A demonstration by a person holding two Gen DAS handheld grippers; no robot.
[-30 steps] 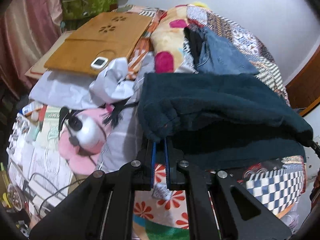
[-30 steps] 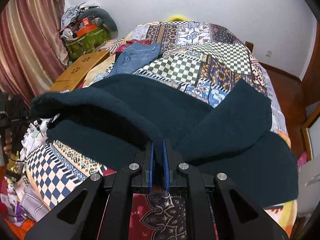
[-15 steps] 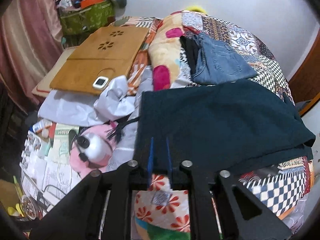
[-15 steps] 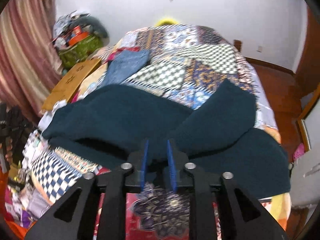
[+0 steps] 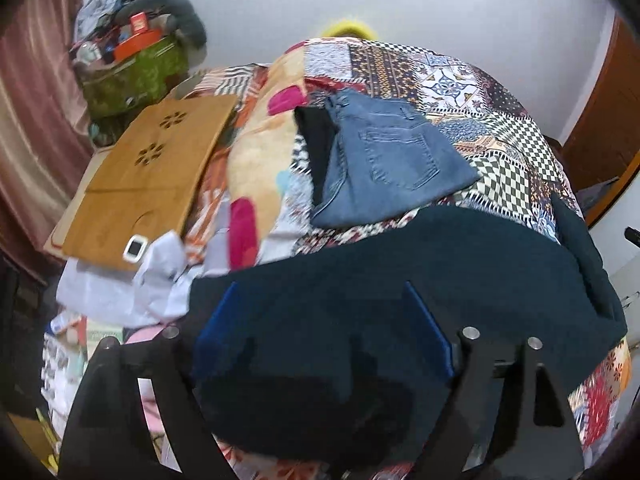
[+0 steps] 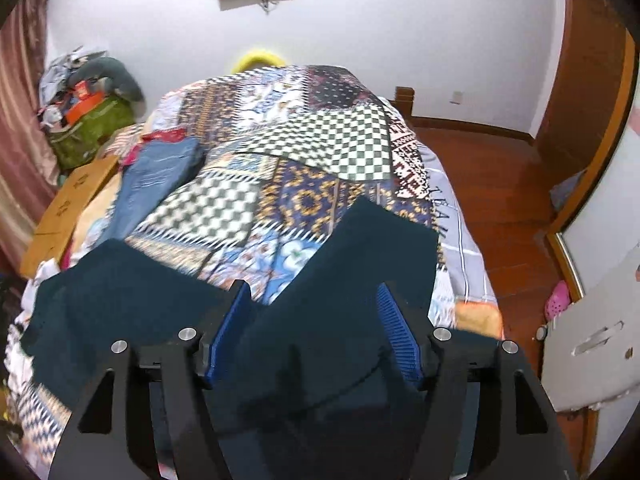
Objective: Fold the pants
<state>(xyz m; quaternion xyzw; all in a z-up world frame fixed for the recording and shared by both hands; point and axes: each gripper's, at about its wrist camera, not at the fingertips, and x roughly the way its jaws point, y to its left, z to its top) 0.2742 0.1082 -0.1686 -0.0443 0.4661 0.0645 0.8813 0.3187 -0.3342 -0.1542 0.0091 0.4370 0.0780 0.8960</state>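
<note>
Both claws are letting go. Left gripper (image 5: 324, 320) has just been opening and its blue pads (image 5: 430, 324) now stand wide apart with nothing pinched; the dark teal pants (image 5: 400, 280) lie flat on the bed beneath and beyond them, no cloth caught on either pad. Right gripper (image 6: 314, 328) has just been opening too, jaws parted to a middling gap, empty, with the pants (image 6: 384, 248) spread under it.

I judge the fold has just been laid and this is the release. To do it well I want to lift clear straight off the cloth, so no pad drags the top layer and pulls the fold crooked.

A little further out, in the right view, one pant leg runs up and away to the right while the other part lies to the left, leaving a V of patterned quilt (image 6: 328, 140) showing between them. So the halves are not stacked; I reckon the next grab should take that far leg end and bring it across.

Beyond, folded blue jeans (image 5: 384, 164) sit just past the teal edge. I'd keep the pants from creeping onto them. Further left, the wooden lap tray (image 5: 148, 184) is well clear.
</note>
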